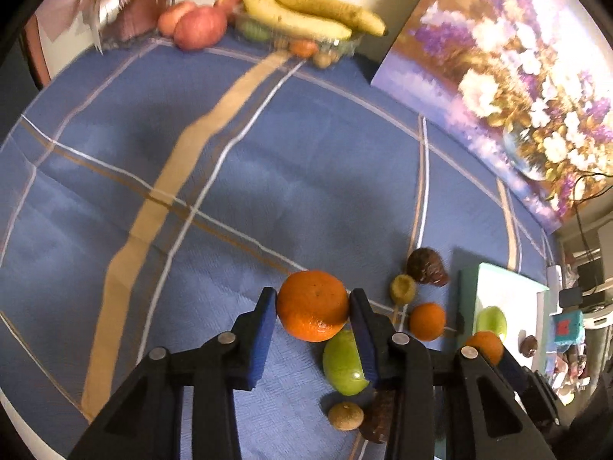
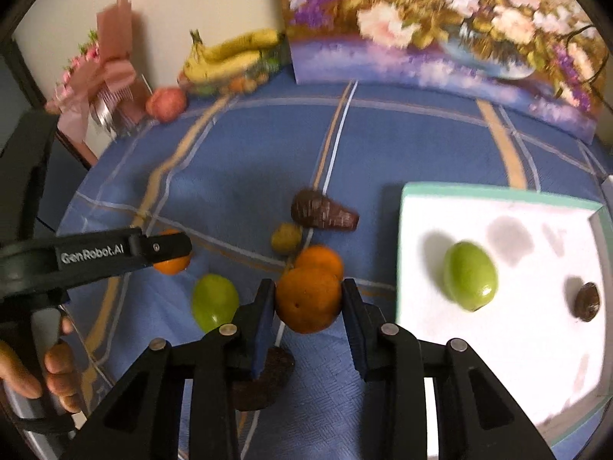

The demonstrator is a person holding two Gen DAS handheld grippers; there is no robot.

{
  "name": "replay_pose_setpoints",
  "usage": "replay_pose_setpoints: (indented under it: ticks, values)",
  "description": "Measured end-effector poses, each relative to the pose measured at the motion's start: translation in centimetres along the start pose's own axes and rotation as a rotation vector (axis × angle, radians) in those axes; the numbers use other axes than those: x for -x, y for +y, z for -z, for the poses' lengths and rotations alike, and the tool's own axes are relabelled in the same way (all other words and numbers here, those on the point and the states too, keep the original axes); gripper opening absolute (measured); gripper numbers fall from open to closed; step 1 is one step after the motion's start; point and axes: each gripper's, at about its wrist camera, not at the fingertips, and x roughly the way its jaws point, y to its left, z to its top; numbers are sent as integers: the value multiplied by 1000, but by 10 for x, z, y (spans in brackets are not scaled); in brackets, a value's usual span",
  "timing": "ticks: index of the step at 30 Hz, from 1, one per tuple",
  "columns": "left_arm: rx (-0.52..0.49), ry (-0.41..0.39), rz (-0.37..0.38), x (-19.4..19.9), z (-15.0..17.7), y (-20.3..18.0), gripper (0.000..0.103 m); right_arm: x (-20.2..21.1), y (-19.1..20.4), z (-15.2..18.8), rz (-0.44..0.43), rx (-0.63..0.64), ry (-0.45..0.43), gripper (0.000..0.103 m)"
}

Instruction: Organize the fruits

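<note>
This looks like a home. A table [image 2: 383, 145] is covered with a blue plaid cloth [image 1: 268, 161], and a flower painting [image 2: 440, 19] leans against the plain wall behind it. A pink-wrapped bouquet [image 2: 103, 69] stands in the corner beside bananas [image 1: 306, 11] and apples [image 1: 199, 27]. Cluttered shelves [image 1: 578, 306] show at one side.

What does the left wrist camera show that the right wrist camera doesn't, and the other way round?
Only the left wrist view shows the left gripper from behind, shut on its orange, and a small tan fruit near its fingers.

Only the right wrist view shows the tray well, with a green fruit and a dark fruit on it, and a hand holding the left gripper.

Both show the blue tablecloth, bananas, flower painting, and the right gripper shut on another orange.
</note>
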Motion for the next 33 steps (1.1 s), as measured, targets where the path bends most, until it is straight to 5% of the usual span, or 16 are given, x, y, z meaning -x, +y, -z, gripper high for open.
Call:
replay_pose_setpoints:
  ticks: [22,33]
  values:
    - [-118,-102,17,45,10,-49,41,43,-32,-8,6,-134,-81,36]
    - [-273,-75,55,40,39,-116,41,63,-111,5,122,-321,-89,36]
